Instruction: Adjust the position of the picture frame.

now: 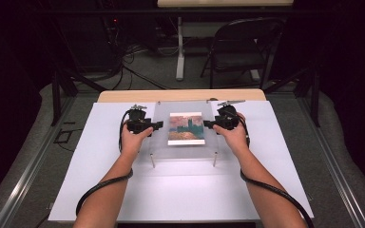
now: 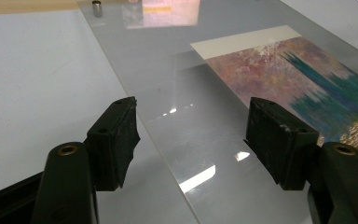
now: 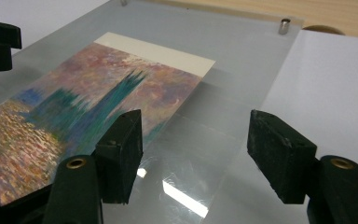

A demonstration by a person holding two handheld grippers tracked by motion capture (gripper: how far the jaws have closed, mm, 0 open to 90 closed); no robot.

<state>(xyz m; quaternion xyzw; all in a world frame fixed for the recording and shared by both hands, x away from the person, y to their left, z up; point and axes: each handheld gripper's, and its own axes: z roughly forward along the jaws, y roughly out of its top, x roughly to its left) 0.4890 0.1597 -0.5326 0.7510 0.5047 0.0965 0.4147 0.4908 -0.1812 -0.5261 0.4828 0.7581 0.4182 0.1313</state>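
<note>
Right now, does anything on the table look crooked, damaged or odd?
Nothing stands out. The clear panel sits square on its metal pegs, the picture lies flat and straight under it, with no cracks or spills.

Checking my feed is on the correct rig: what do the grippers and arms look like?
Both the left gripper and right gripper are black, with blocky two-jaw pads on brass-riveted arms. Each carries a grey plate on top and trails a black cable. The forearms are bare, no sleeves.

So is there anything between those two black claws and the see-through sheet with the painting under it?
Nothing visible. The left gripper straddles one side edge of the clear sheet with its jaws open, and the right gripper does the same at the opposite edge. The painted card lies under the sheet's middle, away from both edges.
</note>
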